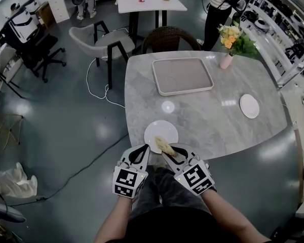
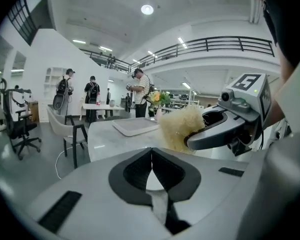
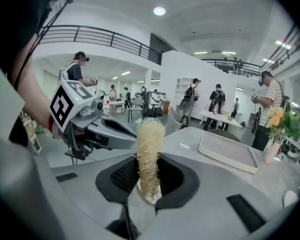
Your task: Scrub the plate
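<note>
Two claws: right claw [image 3: 149, 176] grips scrubber [image 3: 150, 144] over plate [image 1: 154, 129]; left claw [image 2: 151, 159] clenched, seemingly empty.

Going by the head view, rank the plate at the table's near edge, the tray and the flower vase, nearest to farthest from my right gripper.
Measured from the right gripper, which is holding the scrubber:
1. Plate: right at the gripper, on the near edge of the table, with the scrubber over it.
2. Tray: mid-table, straight ahead.
3. Flower vase: far right, beyond the tray's corner.
</note>
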Tool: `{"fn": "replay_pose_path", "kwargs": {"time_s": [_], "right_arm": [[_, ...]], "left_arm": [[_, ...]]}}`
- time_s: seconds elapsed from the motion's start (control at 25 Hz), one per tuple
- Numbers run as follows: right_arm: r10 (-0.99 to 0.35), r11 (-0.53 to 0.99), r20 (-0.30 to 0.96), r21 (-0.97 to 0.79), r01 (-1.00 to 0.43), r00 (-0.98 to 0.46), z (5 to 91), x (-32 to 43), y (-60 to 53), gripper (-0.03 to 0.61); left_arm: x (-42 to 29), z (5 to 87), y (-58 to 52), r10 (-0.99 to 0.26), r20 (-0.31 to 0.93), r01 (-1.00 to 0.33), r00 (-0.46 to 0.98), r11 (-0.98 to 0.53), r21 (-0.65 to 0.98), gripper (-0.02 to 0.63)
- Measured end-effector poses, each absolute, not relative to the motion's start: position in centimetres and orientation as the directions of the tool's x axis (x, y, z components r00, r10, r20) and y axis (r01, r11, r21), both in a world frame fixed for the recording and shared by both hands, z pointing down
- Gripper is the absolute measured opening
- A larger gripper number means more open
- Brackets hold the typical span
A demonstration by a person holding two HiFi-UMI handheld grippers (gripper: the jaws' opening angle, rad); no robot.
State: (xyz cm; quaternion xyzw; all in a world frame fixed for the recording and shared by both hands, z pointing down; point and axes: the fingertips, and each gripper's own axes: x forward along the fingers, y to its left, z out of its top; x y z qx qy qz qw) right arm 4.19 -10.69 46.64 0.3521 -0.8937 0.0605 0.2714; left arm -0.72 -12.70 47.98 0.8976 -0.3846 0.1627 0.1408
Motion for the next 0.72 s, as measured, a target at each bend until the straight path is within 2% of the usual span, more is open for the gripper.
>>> {"fn": "replay_pose_path", "kwargs": {"time_s": [0.32, 0.72], "right_arm": [[-0.637, 0.693, 0.447, -0.027, -0.721, -0.628, 44.8, 3.9, -11.3, 0.091], [-0.657, 0.668, 0.417, -0.065, -0.741, -0.628, 44.1, 4.6, -11.2, 0.089]], "left_arm": [[-1.3, 45.0, -14.1, -0.709, 0.297, -0.764, 0.64, -0.629, 0.145, 0.014], [-0.8, 45.0, -13.6, -0.714, 0.289, -0.767, 0.638, -0.621, 0.161, 0.014]]}}
